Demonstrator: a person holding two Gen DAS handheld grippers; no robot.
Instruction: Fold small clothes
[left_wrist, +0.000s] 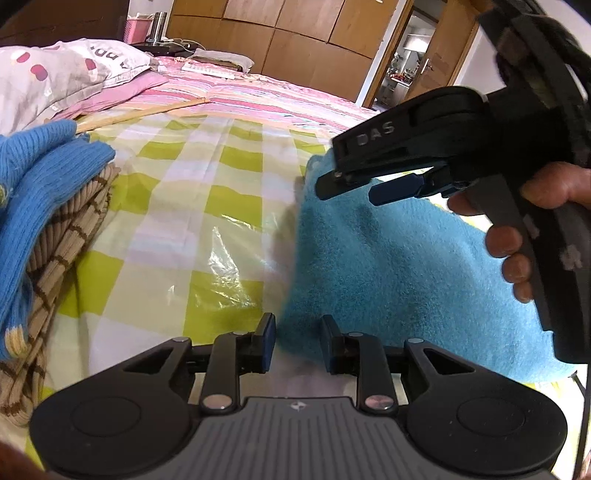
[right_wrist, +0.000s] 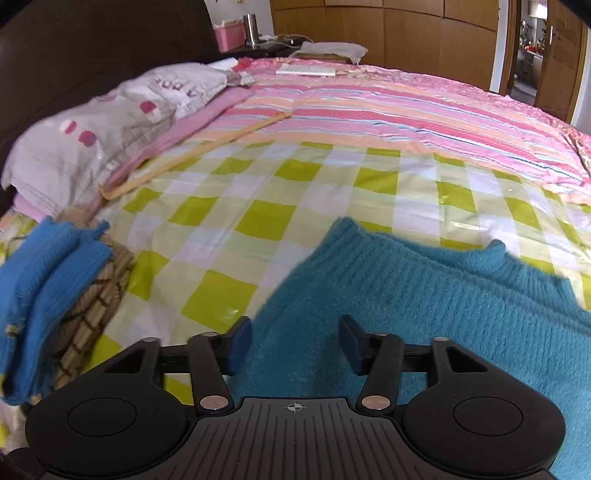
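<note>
Covering bed: checked plastic sheet (right_wrist: 266, 218); wardrobe (right_wrist: 388, 29) behind; both tools apart, empty.

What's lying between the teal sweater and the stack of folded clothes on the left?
Only bare checked sheet lies between teal sweater and folded stack, in both wrist views.

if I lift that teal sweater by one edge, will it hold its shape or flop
The teal sweater will likely flop: it is soft fuzzy knit and lies slack on the checked cover. It probably feels light but bulky. The cover looks glossy like plastic, so the sweater may slide when pushed rather than bunch.
</note>
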